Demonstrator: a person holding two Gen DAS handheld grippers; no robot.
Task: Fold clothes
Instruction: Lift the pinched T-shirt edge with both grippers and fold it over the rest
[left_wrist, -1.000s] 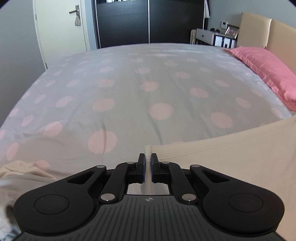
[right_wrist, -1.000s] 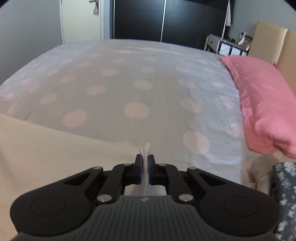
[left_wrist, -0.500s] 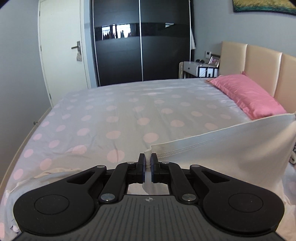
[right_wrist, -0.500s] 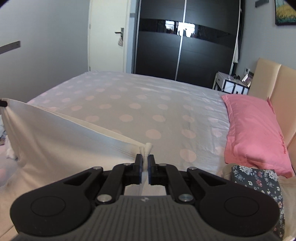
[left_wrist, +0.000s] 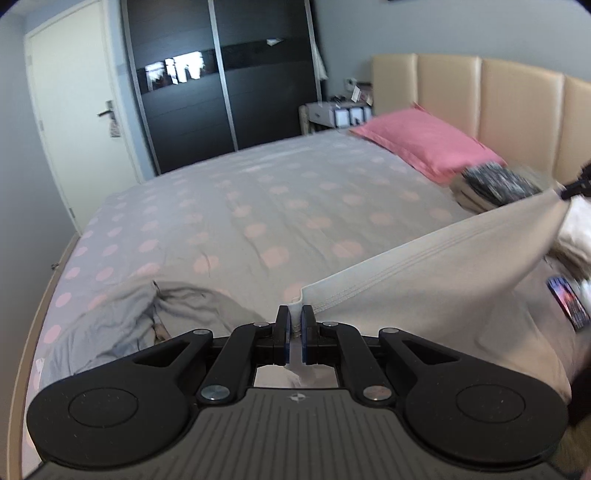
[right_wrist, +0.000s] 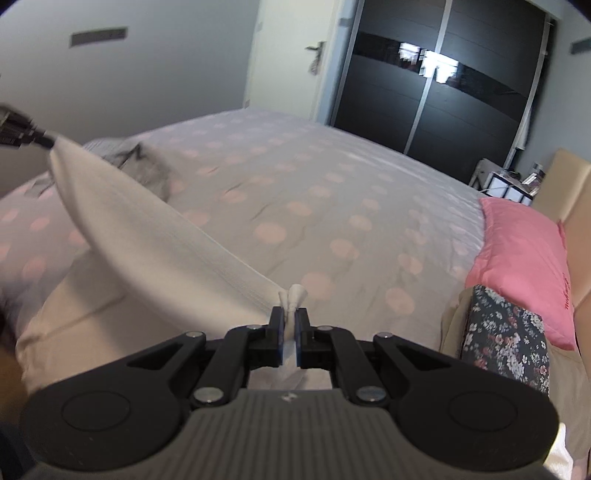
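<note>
A cream garment (left_wrist: 436, 280) hangs stretched between my two grippers above the bed. My left gripper (left_wrist: 293, 319) is shut on one corner of its hemmed edge. My right gripper (right_wrist: 289, 319) is shut on the other corner, and a small tuft of cloth sticks out past its fingertips. The garment shows in the right wrist view (right_wrist: 155, 240) as a taut band that runs up left to the left gripper (right_wrist: 22, 131). In the left wrist view the right gripper (left_wrist: 576, 186) shows at the far right edge. The garment's lower part hangs down out of sight.
The bed (left_wrist: 258, 206) has a grey cover with pink dots. A crumpled grey garment (left_wrist: 147, 317) lies at its near left. A pink pillow (right_wrist: 524, 258) and a stack of folded clothes with a dark floral piece (right_wrist: 506, 339) lie by the beige headboard (left_wrist: 480, 96). A dark wardrobe stands behind.
Both grippers have risen and moved apart with the garment held, lifting it off the bed and pulling its edge taut. The views have tilted up.
</note>
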